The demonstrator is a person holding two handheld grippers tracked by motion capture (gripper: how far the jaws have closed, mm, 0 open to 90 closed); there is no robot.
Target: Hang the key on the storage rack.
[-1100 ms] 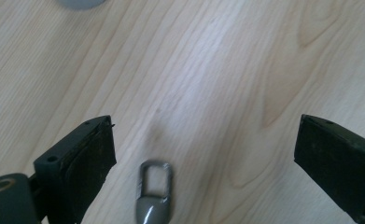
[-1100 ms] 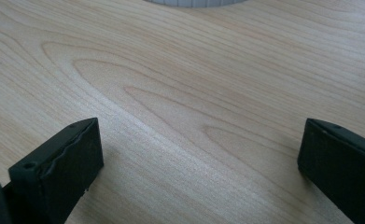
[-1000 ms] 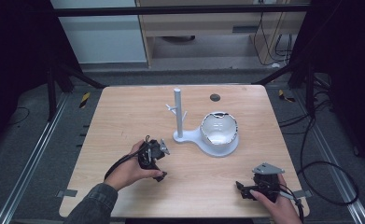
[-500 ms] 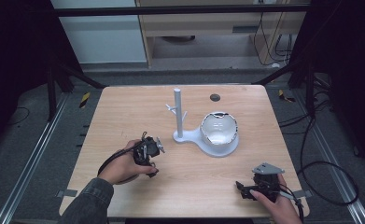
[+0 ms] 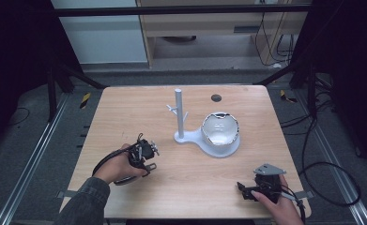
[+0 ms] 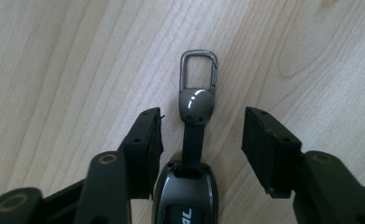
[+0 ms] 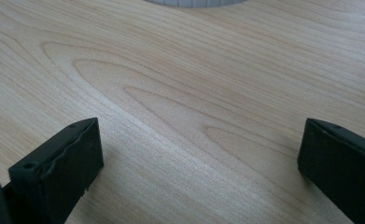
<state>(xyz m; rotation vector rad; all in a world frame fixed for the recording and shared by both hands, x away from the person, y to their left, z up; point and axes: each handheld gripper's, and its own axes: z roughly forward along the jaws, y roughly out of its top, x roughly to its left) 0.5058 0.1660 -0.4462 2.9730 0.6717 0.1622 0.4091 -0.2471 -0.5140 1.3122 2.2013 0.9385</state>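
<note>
A dark grey key fob (image 6: 186, 196) lies flat on the wooden table, its short strap ending in a metal cap and a rectangular carabiner clip (image 6: 184, 70). My left gripper (image 6: 201, 116) stands open around it, one jaw on each side of the strap, with a gap on both sides. In the high view the left gripper (image 5: 143, 154) sits at the front left of the table. My right gripper (image 7: 201, 133) is open over bare wood, and in the high view the right gripper (image 5: 249, 191) rests near the front right edge.
A white stand (image 5: 218, 147) with an upright pegged post (image 5: 179, 115) and a round bowl part (image 5: 221, 129) sits mid-table, right of centre. A small dark round hole (image 5: 216, 98) marks the far side. Metal rails and cables run beside the table.
My left gripper has shifted a little to the left along the table. The right gripper has stayed where it was.
</note>
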